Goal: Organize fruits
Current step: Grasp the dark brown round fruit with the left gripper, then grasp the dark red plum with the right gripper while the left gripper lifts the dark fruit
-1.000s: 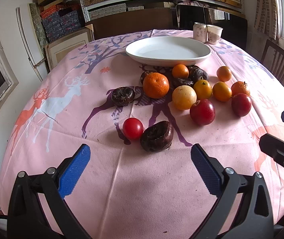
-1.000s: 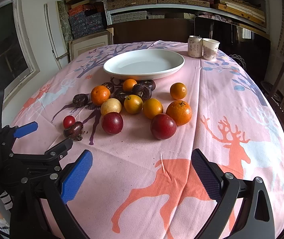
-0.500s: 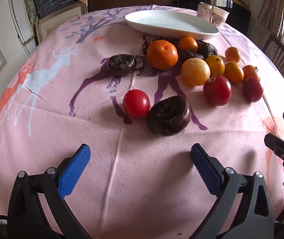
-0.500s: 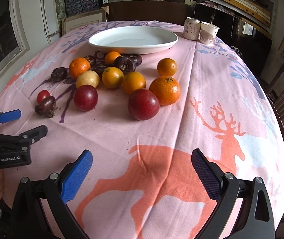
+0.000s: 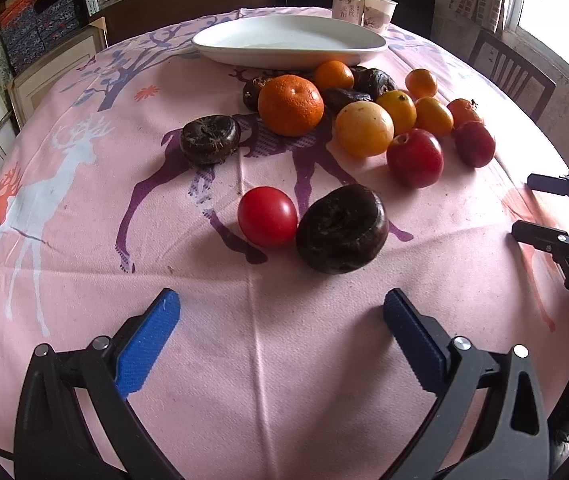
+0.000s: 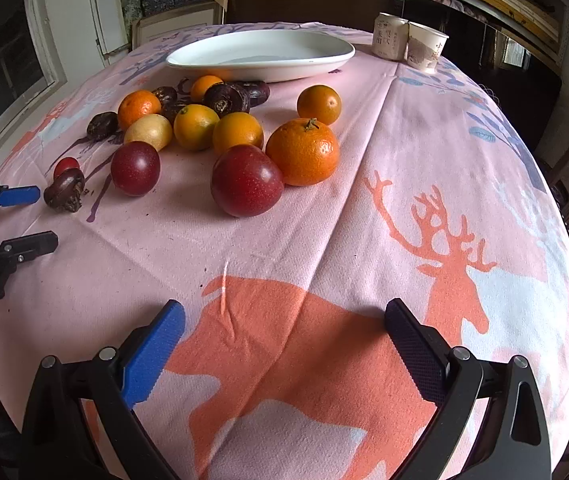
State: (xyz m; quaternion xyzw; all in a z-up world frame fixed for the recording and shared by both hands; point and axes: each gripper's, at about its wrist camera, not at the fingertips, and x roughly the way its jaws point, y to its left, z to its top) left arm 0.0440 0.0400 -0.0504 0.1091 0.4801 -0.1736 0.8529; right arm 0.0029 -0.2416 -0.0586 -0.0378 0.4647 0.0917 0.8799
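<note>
Both tongs, left [image 5: 280,312] and right [image 6: 284,320], gape wide and empty; fruit lies short of the white plate [image 5: 290,42], awaiting sorting there.

Matt woven tablecloth [image 5: 284,360], glossy white plate [image 5: 288,46], shiny red tomato [image 5: 267,216]

Left gripper [image 5: 280,320] low, level, jaws spread wide, nothing held; right gripper [image 6: 284,324] likewise agape, empty, alongside.
</note>
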